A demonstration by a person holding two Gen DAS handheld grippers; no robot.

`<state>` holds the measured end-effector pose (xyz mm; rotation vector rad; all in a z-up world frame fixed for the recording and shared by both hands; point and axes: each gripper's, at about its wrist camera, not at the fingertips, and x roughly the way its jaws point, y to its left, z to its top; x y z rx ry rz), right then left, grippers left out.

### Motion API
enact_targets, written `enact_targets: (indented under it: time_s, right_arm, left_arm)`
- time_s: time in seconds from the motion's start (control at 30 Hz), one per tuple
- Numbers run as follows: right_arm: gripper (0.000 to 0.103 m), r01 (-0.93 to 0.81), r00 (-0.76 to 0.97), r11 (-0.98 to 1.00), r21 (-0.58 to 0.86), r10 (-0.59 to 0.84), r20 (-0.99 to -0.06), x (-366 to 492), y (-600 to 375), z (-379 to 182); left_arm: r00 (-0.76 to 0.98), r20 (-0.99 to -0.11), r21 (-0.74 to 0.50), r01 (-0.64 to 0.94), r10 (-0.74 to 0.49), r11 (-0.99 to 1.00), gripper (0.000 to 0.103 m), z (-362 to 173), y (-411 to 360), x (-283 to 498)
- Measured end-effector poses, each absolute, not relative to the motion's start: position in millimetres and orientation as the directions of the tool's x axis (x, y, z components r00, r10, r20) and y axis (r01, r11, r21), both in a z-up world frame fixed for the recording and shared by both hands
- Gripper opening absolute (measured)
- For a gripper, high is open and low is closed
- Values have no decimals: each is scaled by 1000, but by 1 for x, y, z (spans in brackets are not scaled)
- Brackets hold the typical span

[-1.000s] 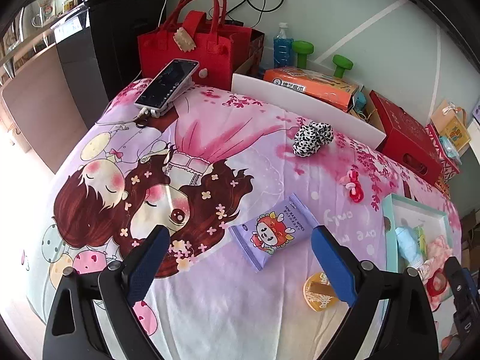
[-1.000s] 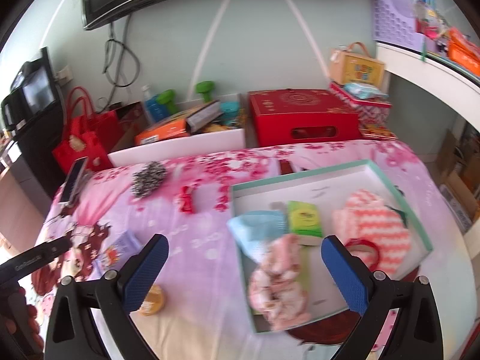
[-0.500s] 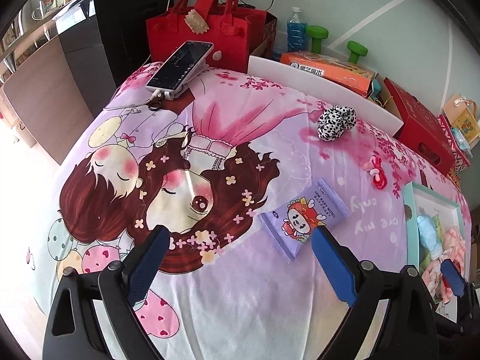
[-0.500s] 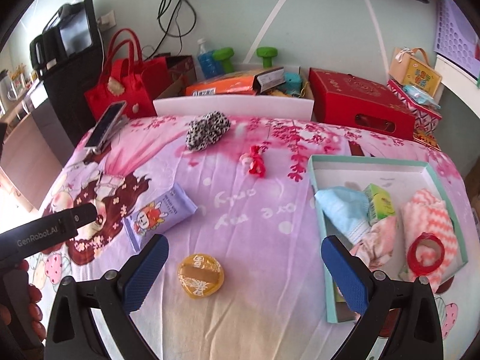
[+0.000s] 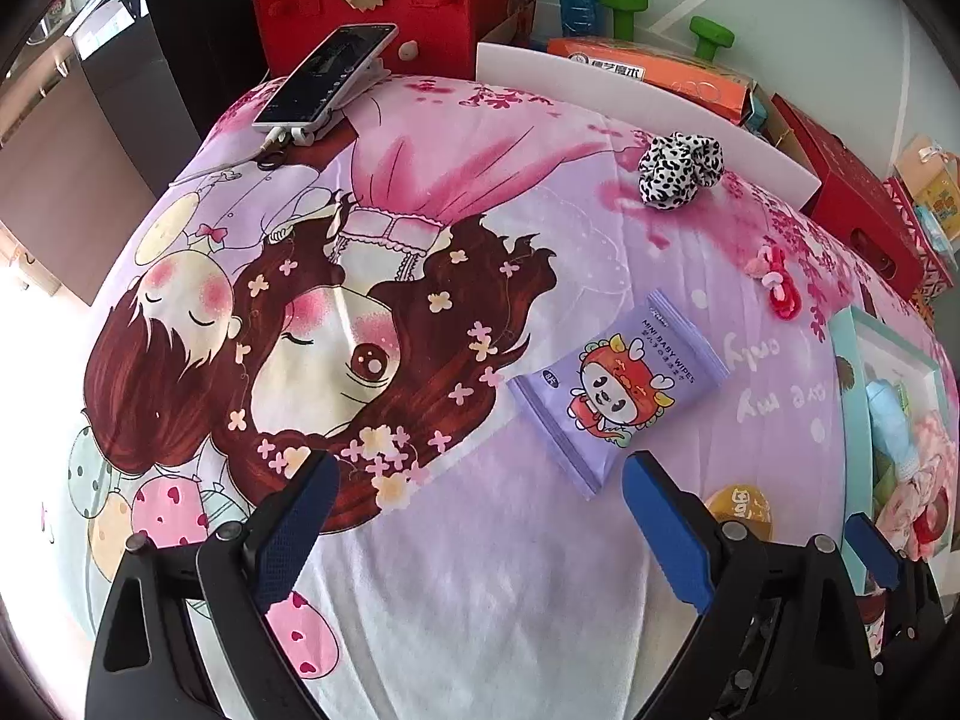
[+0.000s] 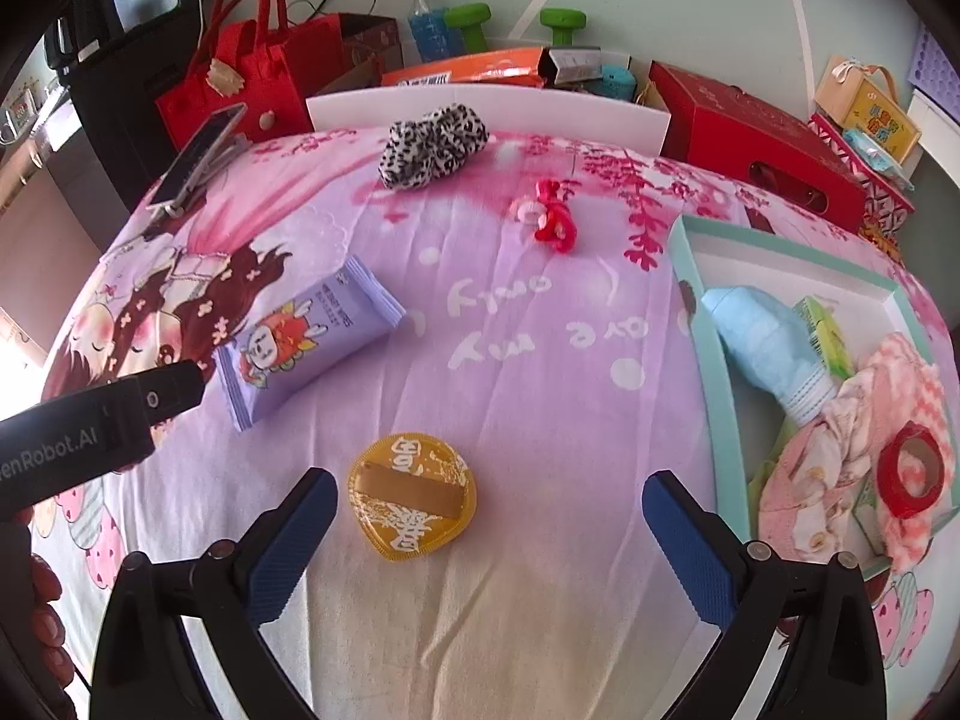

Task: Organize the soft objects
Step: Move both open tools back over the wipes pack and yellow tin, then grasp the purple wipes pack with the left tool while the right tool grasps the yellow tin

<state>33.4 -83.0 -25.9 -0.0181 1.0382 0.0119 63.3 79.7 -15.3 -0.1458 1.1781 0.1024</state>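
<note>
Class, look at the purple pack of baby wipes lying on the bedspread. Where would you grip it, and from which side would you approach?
Grip the baby wipes pack across its narrow width at mid-body, coming from above. It lies flat and diagonal on the bedspread, so rotate the fingers to straddle its long edges. The crimped ends look thin and floppy. The open left hand-held gripper seems nearest.

The scrunchie (image 6: pixel 433 144) is black-and-white spotted, the wipes (image 6: pixel 306 342) pack lilac with a red cartoon. The puff (image 6: pixel 413 503) is gold, the tray (image 6: pixel 714 360) rim teal, the sheet (image 6: pixel 540 324) pink-and-lilac cartoon print.
</note>
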Motion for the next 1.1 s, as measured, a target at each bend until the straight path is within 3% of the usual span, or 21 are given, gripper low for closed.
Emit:
enact_targets:
  time_s: [0.73, 1.1]
  right_arm:
    - [102, -67, 458, 996, -58, -21, -888, 39, -69, -58]
    - [72, -98, 456, 995, -11, 35, -889, 36, -67, -56]
  left_arm:
    - [341, -940, -66, -89, -32, 994, 95, -26, 58, 72]
    - [335, -942, -61, -89, -28, 994, 95, -28, 58, 75]
